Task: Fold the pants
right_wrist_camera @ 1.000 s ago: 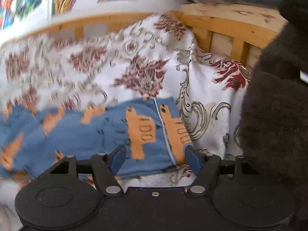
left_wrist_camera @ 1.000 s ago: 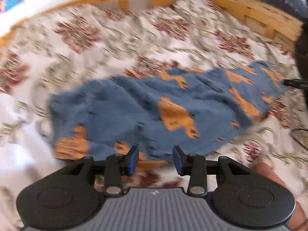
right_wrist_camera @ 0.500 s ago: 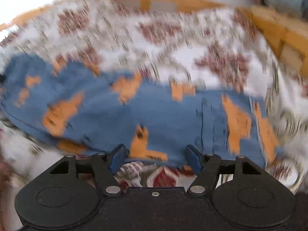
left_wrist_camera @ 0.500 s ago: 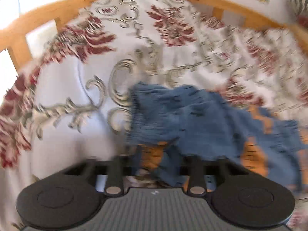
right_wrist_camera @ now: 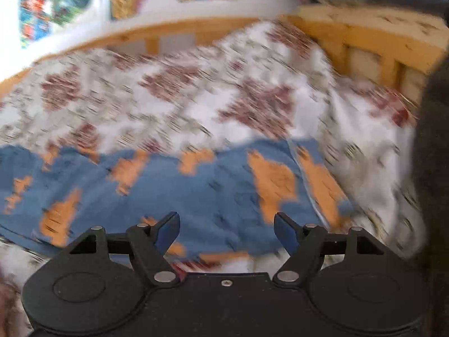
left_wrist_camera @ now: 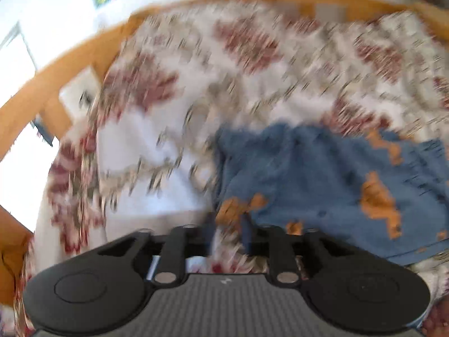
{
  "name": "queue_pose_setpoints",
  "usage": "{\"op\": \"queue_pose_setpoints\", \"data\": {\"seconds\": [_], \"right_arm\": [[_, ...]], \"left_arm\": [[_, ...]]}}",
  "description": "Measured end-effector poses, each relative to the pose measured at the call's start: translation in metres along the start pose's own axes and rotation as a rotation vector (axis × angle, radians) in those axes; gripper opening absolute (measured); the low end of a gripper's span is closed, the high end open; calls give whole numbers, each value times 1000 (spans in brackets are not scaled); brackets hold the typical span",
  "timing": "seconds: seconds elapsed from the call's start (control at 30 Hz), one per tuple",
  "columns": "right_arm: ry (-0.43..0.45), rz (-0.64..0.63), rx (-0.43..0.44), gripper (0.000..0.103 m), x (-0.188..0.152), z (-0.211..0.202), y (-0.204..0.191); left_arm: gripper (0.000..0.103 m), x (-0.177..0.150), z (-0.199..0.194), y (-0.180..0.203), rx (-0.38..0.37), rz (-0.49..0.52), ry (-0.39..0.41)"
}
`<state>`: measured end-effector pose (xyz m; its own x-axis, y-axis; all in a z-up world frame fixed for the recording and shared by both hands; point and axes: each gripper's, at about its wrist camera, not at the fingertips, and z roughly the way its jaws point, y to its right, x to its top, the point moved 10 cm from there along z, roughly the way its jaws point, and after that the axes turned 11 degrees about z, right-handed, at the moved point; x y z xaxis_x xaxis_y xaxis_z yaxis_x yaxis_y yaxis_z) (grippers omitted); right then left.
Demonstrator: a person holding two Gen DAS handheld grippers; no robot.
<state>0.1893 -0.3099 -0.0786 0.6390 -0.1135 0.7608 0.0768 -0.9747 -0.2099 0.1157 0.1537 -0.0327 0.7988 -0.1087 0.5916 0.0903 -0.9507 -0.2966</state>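
Blue pants (left_wrist_camera: 322, 179) with orange patches lie flat across a flowered bedspread (left_wrist_camera: 252, 90). In the left wrist view one end of them reaches my left gripper (left_wrist_camera: 227, 224), and an orange patch sits right at the fingertips. Motion blur hides whether the fingers pinch the cloth. In the right wrist view the pants (right_wrist_camera: 219, 196) stretch from the left edge to a seamed end at the right. My right gripper (right_wrist_camera: 227, 224) hovers over their near edge, its fingers wide apart with nothing between them.
A wooden bed frame (left_wrist_camera: 70, 64) rims the mattress at the back and left, and its slatted part (right_wrist_camera: 378, 36) stands at the right. A dark furry mass (right_wrist_camera: 432, 168) fills the right edge. Colourful pictures (right_wrist_camera: 56, 5) hang on the wall.
The left view swung from the whole pants to one end of them, with cloth now at the fingertips. The right view swept left along the pants, then back toward the seamed end.
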Motion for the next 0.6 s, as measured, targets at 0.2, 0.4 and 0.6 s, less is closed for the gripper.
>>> {"op": "queue_pose_setpoints", "data": {"seconds": [0.2, 0.4, 0.6], "right_arm": [[-172, -45, 391, 76, 32, 48, -92], [-293, -198, 591, 73, 58, 106, -199], [-440, -379, 653, 50, 43, 151, -250]], "left_arm": [[56, 49, 5, 15, -83, 157, 135], [63, 71, 55, 2, -178, 289, 81], [53, 57, 88, 9, -210, 532, -24]]}}
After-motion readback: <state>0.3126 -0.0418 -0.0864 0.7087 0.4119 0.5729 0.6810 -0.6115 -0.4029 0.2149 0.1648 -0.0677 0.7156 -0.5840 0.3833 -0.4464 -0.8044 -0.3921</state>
